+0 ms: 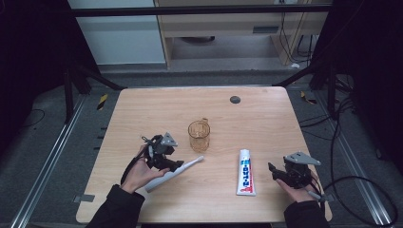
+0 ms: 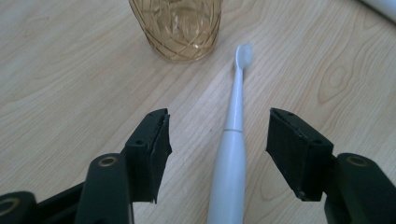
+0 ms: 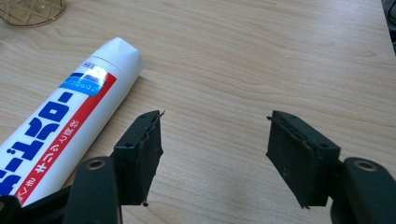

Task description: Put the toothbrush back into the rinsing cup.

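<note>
Left gripper (image 1: 178, 165) low over the wooden table (image 1: 142, 104), jaws spread wide and straddling the handle of a white electric toothbrush (image 2: 229, 163); pads (image 2: 158, 149) clear of the handle on both sides, nothing clamped. Toothbrush flat on the table, toward the near edge and left of centre, lying slantwise with the bristle head (image 2: 243, 53) pointing at the base of an amber cut-glass mug (image 1: 199, 135); head near the mug, possibly not touching it, though hard to tell from above. Mug upright about mid-table, handle turned toward the far edge.

Right gripper (image 1: 271, 170) near the near right corner, held in the person's right hand (image 1: 299, 190), jaws likewise apart with bare wood between them. Just beside its left jaw in the right gripper view, a white toothpaste tube (image 3: 70, 121) with red and blue print, flat on the table, cap end toward the far edge, right of centre and closer to the near edge. Tube and toothbrush well apart. Small dark round disc (image 1: 235, 99) close to the far edge.
</note>
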`<action>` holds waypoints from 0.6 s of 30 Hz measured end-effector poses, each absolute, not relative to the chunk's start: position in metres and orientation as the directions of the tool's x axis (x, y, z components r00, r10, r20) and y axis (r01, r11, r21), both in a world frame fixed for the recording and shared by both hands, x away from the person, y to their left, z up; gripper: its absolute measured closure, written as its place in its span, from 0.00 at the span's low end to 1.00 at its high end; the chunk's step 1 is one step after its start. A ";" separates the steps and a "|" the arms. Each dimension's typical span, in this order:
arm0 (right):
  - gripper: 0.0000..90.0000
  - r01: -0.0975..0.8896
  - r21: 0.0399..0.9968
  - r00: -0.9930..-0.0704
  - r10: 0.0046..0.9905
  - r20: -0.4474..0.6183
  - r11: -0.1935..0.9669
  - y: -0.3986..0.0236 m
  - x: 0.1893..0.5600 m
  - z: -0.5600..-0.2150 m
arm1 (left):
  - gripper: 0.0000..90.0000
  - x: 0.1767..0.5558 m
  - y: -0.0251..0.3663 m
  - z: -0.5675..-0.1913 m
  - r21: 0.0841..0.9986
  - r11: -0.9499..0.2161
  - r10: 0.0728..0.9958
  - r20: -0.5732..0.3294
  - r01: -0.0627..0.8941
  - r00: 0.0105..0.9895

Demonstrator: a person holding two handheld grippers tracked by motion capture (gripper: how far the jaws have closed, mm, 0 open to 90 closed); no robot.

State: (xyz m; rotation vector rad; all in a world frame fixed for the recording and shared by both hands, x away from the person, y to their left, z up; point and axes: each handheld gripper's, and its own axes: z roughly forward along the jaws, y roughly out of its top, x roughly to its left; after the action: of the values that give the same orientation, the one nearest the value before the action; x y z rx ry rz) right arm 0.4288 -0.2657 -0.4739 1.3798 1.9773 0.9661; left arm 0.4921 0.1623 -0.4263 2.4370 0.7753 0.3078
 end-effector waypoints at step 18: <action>0.39 0.562 0.792 -0.344 0.938 -0.039 0.239 -0.265 0.428 -0.477 | 0.52 0.492 0.162 -0.446 0.471 -0.740 0.555 0.026 0.479 0.832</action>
State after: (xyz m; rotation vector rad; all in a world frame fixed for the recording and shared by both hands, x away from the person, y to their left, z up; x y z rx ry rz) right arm 0.4285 -0.2647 -0.4768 1.3669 1.9977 0.9507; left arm 0.4915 0.1617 -0.4463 2.5580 0.7659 0.2271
